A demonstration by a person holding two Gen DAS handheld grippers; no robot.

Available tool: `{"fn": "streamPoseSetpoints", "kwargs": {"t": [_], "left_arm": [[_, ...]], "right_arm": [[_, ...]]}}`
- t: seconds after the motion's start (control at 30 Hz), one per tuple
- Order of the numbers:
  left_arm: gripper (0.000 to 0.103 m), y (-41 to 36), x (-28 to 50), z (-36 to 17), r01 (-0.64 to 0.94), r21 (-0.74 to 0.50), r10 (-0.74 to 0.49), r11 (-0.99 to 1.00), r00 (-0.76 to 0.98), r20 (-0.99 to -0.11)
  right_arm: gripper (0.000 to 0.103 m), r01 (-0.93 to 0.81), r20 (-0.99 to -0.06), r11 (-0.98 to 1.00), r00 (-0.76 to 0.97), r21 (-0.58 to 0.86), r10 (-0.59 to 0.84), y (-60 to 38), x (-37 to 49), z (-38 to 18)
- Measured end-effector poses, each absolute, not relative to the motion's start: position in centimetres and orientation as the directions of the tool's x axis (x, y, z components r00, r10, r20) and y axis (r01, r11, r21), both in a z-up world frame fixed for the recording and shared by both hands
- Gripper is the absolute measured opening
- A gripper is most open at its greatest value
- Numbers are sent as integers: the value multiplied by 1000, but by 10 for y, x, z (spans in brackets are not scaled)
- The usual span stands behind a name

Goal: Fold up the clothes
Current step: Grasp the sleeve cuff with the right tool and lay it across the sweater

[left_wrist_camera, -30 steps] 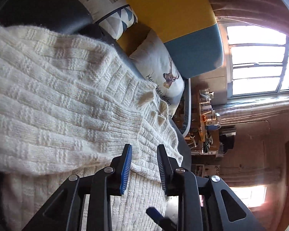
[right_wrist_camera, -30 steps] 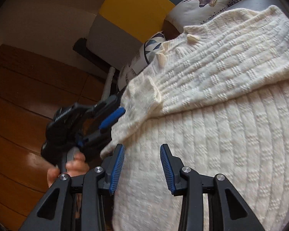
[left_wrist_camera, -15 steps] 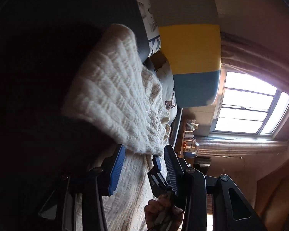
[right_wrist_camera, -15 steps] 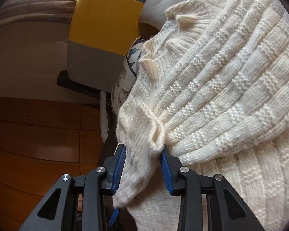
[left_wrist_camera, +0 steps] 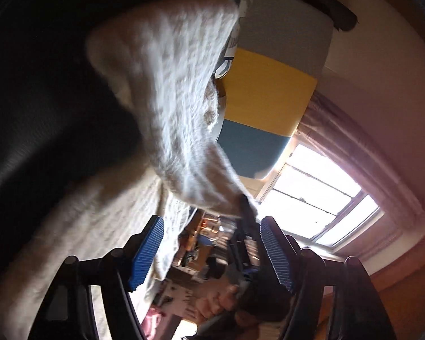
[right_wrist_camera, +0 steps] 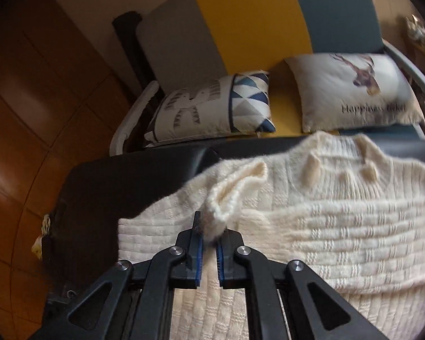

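While its blue pads sit pressed close together at the lower centre of the right wrist view, the right hand-held gripper (right_wrist_camera: 208,239) pinches a bunched fold of the cream knitted sweater (right_wrist_camera: 340,226), which rises as a soft loop just above the fingertips; the rest of the sweater spreads across the right and lower part of the frame over a dark padded surface (right_wrist_camera: 113,187); beyond it, a triangle-patterned pillow (right_wrist_camera: 212,110) and a deer-print pillow (right_wrist_camera: 351,90) lie side by side against a grey, yellow and blue backrest (right_wrist_camera: 255,19), with wooden flooring (right_wrist_camera: 28,99) at the left. Seen from the left wrist, the left hand-held gripper (left_wrist_camera: 212,252) is spread wide at the bottom of the frame, its pads touching nothing that can be made out; a blurred stretch of sweater hangs from the upper centre down past the left pad; a person's hand (left_wrist_camera: 221,306) shows low between the fingers, and a bright window (left_wrist_camera: 317,192) fills the right.
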State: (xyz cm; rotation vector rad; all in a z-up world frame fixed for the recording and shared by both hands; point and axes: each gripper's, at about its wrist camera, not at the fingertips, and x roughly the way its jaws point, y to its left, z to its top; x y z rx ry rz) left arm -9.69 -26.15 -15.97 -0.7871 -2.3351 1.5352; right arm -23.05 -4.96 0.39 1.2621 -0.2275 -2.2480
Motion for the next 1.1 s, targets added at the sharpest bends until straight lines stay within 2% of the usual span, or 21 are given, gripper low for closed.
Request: {"fn": "streamPoseSetpoints", "kwargs": {"t": [0.07,0.23,0.43,0.7,0.8,0.93,1.1], "left_arm": [[75,-257,-108,-162,313,-889,536,333,-839,-94],[75,-270,-124,-162,308,-885,442,348,-887,-134],[75,-290,-136,-161,342,-898,406,276,-888,-214],[75,-289,-160,-152,420,-896,408,148,-851,-331],[75,-287,-169,-148,441,-893,411,94,-834,-369],[70,-285,-178,-144,471,-882,416,12,-805,-424],[53,-282,-186,-141,492,-868,410,-68,-779,-474]], "right_arm": [[6,400,-721,-833,-434,383,-540,-47,-229,21],[6,454,-676,-823,-489,342,-551,-40,-225,65],[6,513,-616,-809,-548,287,-566,-32,-221,118],[6,386,-603,-867,-623,317,-498,53,-242,113],[6,310,-626,-891,-635,331,-453,88,-249,97],[6,185,-692,-896,-580,402,-430,133,-254,34],[6,24,-759,-881,-498,472,-420,188,-259,-44]]}}
